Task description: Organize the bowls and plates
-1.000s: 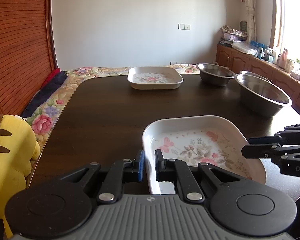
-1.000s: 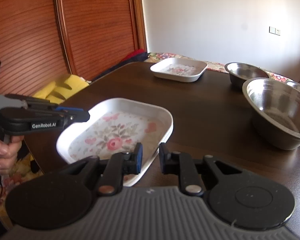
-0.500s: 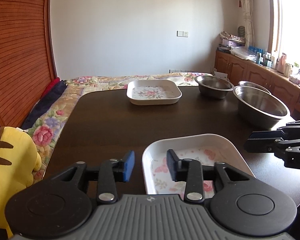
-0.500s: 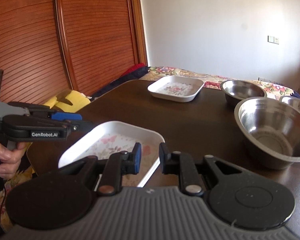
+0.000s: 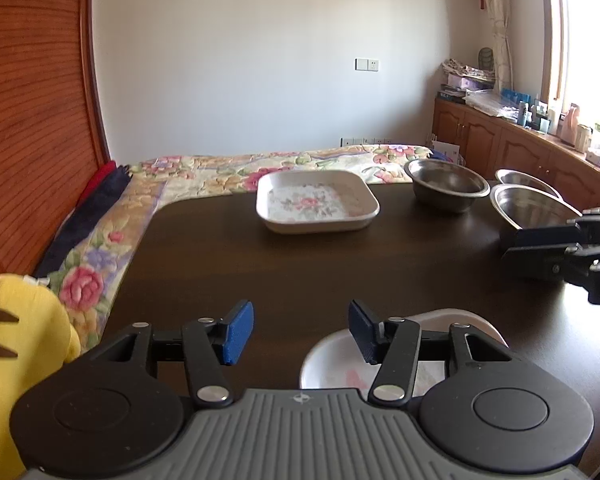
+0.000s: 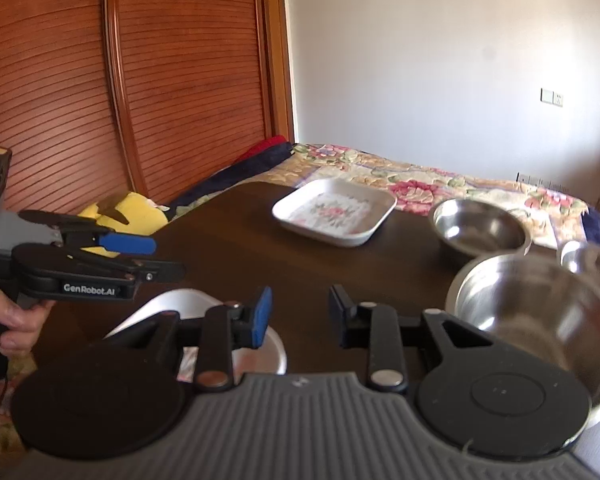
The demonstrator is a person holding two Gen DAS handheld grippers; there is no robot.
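Holding a gripper in each hand, we look over a dark wooden table (image 5: 300,264) with plates and bowls on it. Our left gripper (image 5: 300,330) has its fingers wide apart with nothing between them, and it hangs above the near edge of the table. Just under its right finger lies the near plate (image 5: 466,320), white with a flower pattern inside, flat on the table; the gripper does not touch it as far as we can see. Our right gripper (image 6: 300,314) also has its fingers spread wide and empty. In the right wrist view the near plate (image 6: 184,304) is low on the left, partly hidden behind the left finger of that gripper. The far plate (image 5: 318,202), of the same white and flowered kind, sits at the far side of the table, well apart from the near one. To the right of it stands a small steel bowl (image 5: 446,184), and nearer to us a large steel bowl (image 6: 540,312) is just beside the right gripper. Behind the large bowl a third steel bowl (image 5: 526,180) shows only its rim. In the right wrist view we see our left hand (image 6: 10,318) around the grip of the left gripper. Beyond the table is a bed with a flowered cover (image 5: 204,172), and a yellow plush toy (image 5: 16,368) sits at the left.
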